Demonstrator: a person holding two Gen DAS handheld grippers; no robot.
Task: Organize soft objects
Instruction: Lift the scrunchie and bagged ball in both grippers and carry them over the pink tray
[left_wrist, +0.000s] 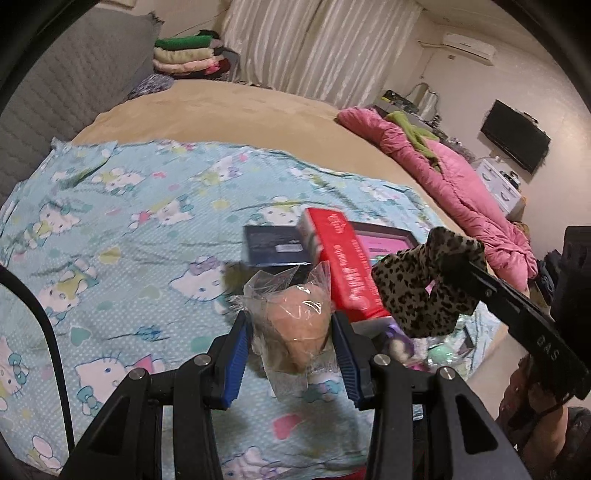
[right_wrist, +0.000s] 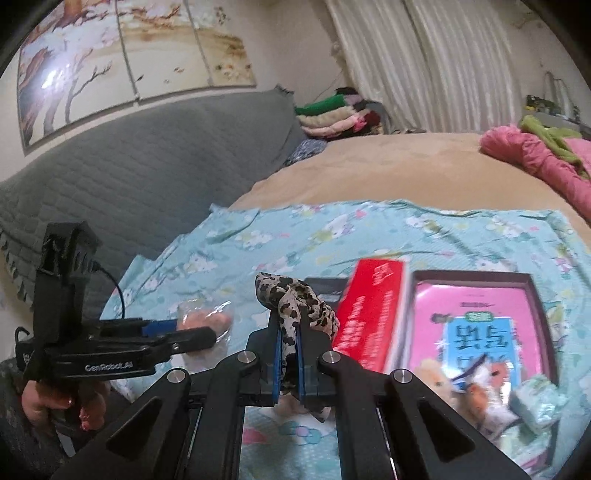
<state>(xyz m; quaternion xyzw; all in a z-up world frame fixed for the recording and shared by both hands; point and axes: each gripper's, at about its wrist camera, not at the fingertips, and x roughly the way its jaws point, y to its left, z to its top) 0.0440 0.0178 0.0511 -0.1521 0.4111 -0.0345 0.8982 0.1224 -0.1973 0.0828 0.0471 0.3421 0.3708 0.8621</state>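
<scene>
My left gripper (left_wrist: 291, 328) is shut on a peach soft item in a clear plastic bag (left_wrist: 295, 321), held above the blue cat-print sheet (left_wrist: 129, 221). The same bagged item (right_wrist: 205, 317) shows at the left gripper's tip in the right wrist view. My right gripper (right_wrist: 288, 347) is shut on a leopard-print fabric scrunchie (right_wrist: 295, 306), which bunches above the blue pads. In the left wrist view that scrunchie (left_wrist: 424, 288) hangs from the right gripper's tip at the right. Both are lifted off the sheet.
A red box (right_wrist: 369, 314) leans against a dark tray holding a pink book (right_wrist: 476, 317). A small mint packet (right_wrist: 535, 402) and fluffy toys (right_wrist: 476, 384) lie there too. A pink quilt (left_wrist: 443, 173) lies along the bed's right; folded towels (left_wrist: 184, 55) are stacked behind.
</scene>
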